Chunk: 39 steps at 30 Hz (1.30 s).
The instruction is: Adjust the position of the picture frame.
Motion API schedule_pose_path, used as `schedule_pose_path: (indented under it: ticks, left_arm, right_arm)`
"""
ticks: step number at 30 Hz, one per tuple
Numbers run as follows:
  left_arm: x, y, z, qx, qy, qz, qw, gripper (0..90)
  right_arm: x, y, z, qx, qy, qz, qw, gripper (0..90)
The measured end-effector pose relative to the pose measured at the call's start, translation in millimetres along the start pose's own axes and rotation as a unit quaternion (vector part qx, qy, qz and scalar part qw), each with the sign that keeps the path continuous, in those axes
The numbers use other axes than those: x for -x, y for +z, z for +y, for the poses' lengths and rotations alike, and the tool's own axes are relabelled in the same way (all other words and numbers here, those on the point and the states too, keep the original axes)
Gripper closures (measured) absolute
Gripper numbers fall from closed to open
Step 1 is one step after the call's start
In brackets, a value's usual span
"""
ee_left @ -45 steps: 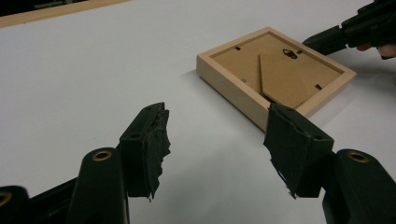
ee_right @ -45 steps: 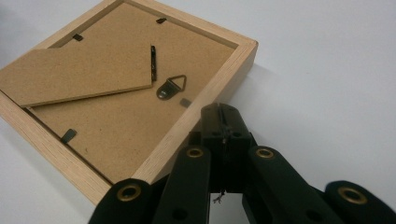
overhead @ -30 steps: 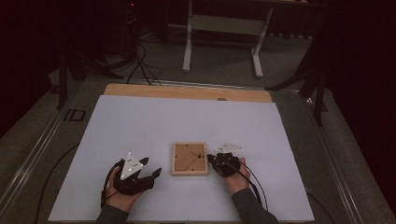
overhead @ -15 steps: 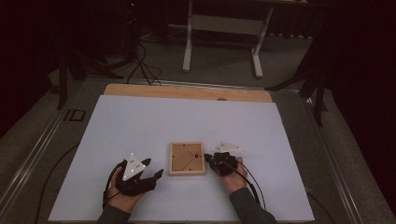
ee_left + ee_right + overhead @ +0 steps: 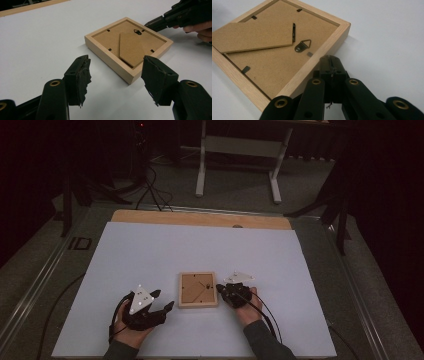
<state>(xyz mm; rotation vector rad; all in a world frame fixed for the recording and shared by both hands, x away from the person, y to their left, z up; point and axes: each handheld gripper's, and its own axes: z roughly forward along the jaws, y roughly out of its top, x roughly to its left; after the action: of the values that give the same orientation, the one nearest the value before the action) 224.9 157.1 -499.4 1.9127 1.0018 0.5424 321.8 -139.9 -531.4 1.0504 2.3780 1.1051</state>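
From above, the wooden picture frame [image 5: 198, 289] lies face down near the front middle of the white surface [image 5: 165, 250], between the two grippers. The right gripper view adds detail: a metal hanger [image 5: 302, 46] and a hinged stand flap [image 5: 254, 35] on the fibreboard back. The right gripper [image 5: 223, 291] has its jaws pressed together, their tips at the frame's outer right edge; whether they touch it I cannot tell. The left gripper [image 5: 163, 301] has its jaws wide apart, empty, just short of the frame's near corner.
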Motion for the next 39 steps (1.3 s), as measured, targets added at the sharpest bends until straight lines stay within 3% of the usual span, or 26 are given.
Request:
schedule_pose_path:
  ticks: [8,17,39]
  left_arm:
    - [0.1,-0.5,0.3,0.002,-0.001,0.0,1.0,39.0]
    - [-0.6,-0.7,0.3,0.003,-0.002,-0.001,1.0,39.0]
    - [-0.5,1.6,1.5,0.003,-0.001,-0.004,1.0,38.9]
  right_arm:
    - [0.6,-1.7,0.3,0.001,-0.007,-0.005,1.0,89.2]
    - [5.3,-16.4,3.5,0.021,-0.001,-0.009,0.9997,89.2]
    - [-9.8,-28.4,3.4,0.034,-0.016,0.021,0.9991,89.0]
